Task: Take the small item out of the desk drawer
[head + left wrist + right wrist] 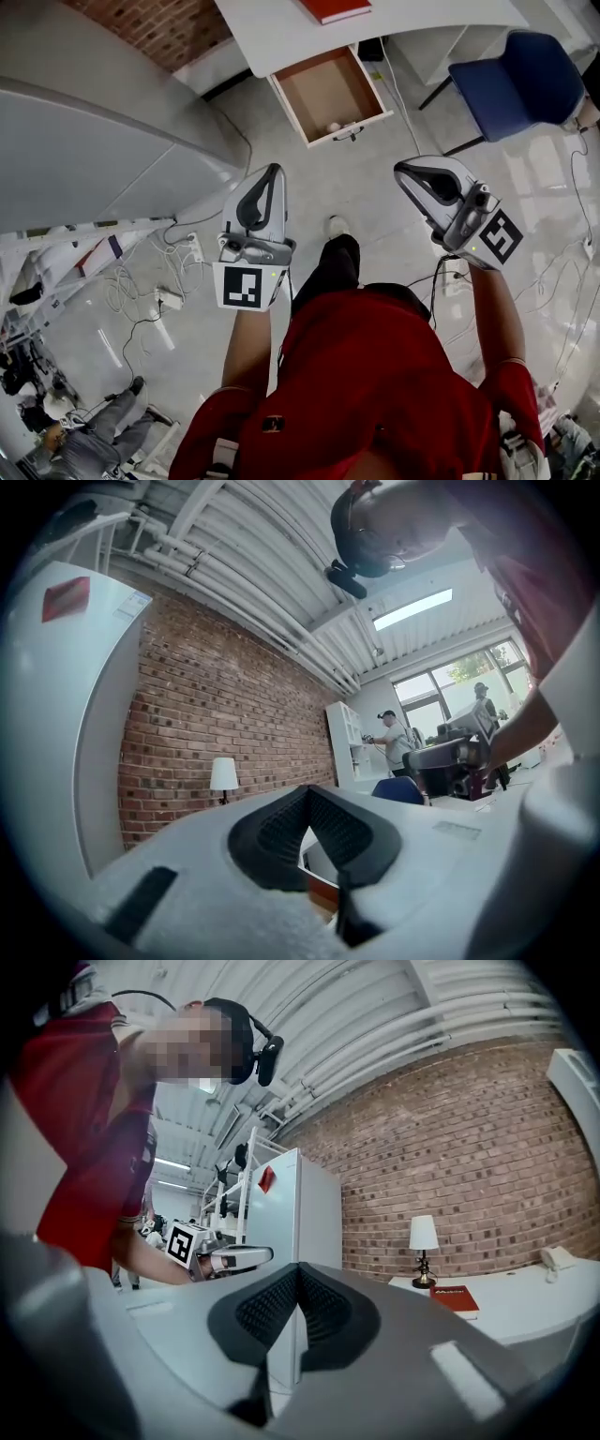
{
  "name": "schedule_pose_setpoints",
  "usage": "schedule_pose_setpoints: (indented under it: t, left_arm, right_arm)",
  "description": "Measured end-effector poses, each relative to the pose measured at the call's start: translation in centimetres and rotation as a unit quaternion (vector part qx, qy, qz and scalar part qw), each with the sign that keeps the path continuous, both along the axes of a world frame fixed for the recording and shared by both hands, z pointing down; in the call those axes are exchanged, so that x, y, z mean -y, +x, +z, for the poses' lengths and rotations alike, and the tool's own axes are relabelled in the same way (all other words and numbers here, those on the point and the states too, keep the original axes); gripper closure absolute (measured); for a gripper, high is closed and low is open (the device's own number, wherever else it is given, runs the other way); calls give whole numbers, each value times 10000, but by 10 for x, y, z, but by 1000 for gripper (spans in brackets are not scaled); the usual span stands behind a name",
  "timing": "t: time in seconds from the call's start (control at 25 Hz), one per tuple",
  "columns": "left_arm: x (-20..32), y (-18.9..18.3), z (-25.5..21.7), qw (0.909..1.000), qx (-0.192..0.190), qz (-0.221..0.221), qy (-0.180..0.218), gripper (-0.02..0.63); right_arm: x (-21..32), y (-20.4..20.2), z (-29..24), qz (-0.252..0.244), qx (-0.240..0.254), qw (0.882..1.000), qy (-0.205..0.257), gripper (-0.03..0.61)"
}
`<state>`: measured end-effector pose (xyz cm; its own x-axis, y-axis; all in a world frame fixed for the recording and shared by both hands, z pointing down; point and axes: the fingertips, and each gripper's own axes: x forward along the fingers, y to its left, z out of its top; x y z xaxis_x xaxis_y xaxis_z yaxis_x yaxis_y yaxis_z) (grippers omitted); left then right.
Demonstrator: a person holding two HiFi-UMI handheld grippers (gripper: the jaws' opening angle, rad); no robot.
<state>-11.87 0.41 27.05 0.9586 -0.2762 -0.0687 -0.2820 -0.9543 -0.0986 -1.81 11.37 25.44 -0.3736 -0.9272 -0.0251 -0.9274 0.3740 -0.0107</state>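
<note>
Head view: the drawer (361,86) stands pulled out of the white counter (281,33) at 12 o'clock. The small white item (334,127) lies on the drawer's floor against its front wall, just behind the handle (349,135). The left tool (274,178) is held over the floor with the item at about 1 o'clock from its tip. The right tool (411,174) has the item at about 11 o'clock. Both are well apart from the drawer. A red book (333,8) lies on the counter, and a blue chair (516,82) stands at 2 o'clock.

Left gripper view: the left tool (307,795) has its ribbed pads (272,832) meeting at the tips, with nothing between them. The right tool (452,761) shows at 3 o'clock, and a lamp (223,775) stands at 9 o'clock before a brick wall (225,696).

Right gripper view: the right tool (297,1271) is closed to its narrowest and is empty. The left tool (225,1256) shows at 9 o'clock, and the lamp (423,1238) and red book (455,1300) on the counter (534,1302) at 3 o'clock.
</note>
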Motion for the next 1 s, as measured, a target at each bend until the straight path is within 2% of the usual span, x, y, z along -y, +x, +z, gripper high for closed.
schedule_pose_setpoints:
  t: [0.24,0.6,0.8,1.0]
  left_arm:
    - [54,36,-2,9999,-12,-133,20,611]
    - [98,52,6,9980,-67,-597,-178,611]
    - [112,71,12,9943,-73,-1012,-322,611]
    - [127,99,14,9872,-101,-1551,-369,611]
  right_arm:
    - [53,45,12,-279,-326,9989,-184,566]
    - [122,104,26,-702,-667,9947,-335,566]
    - [152,125,37,-1185,-713,9900,-276,566]
    - [182,142,51,-1920,-784,9777,-327,566]
